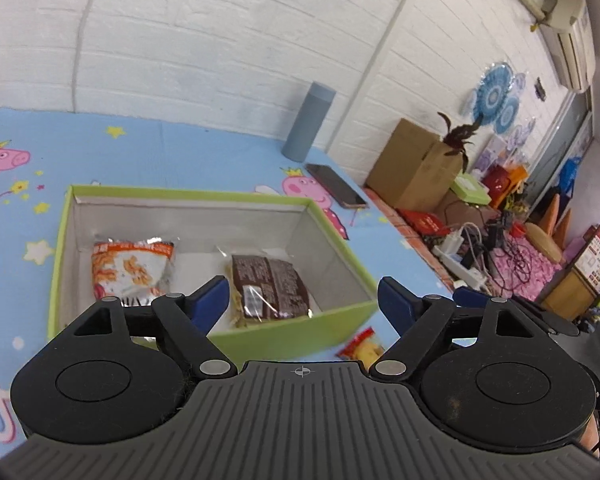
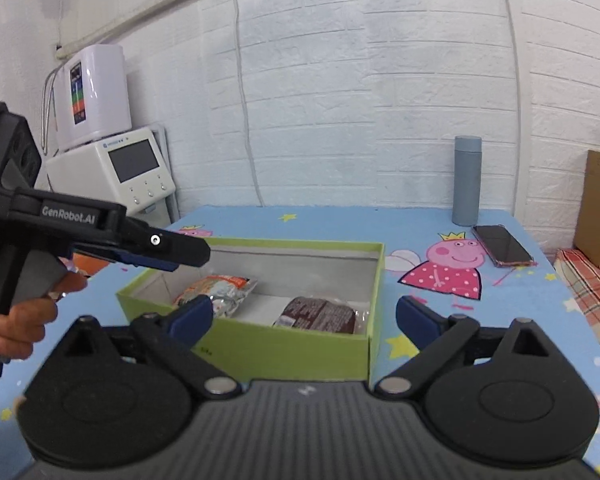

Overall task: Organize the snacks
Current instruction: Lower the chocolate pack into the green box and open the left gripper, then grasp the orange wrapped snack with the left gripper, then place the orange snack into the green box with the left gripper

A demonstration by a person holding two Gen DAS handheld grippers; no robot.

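Two snack packs lie in the green box (image 1: pixel 204 196) on the table (image 2: pixel 512 292): orange pack (image 1: pixel 130 268) left, brown pack (image 1: pixel 270 284) right. Left gripper (image 1: pixel 304 300) and right gripper (image 2: pixel 304 316) both spread apart, empty, above the box's near edge. One yellow-red pack (image 1: pixel 362 346) lies outside, just beside the box.

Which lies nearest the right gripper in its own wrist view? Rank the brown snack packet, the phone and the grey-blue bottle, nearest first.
From the right gripper:
1. Brown snack packet, in the green box, just ahead.
2. Phone, flat, far right.
3. Grey-blue bottle, upright by the wall behind it.
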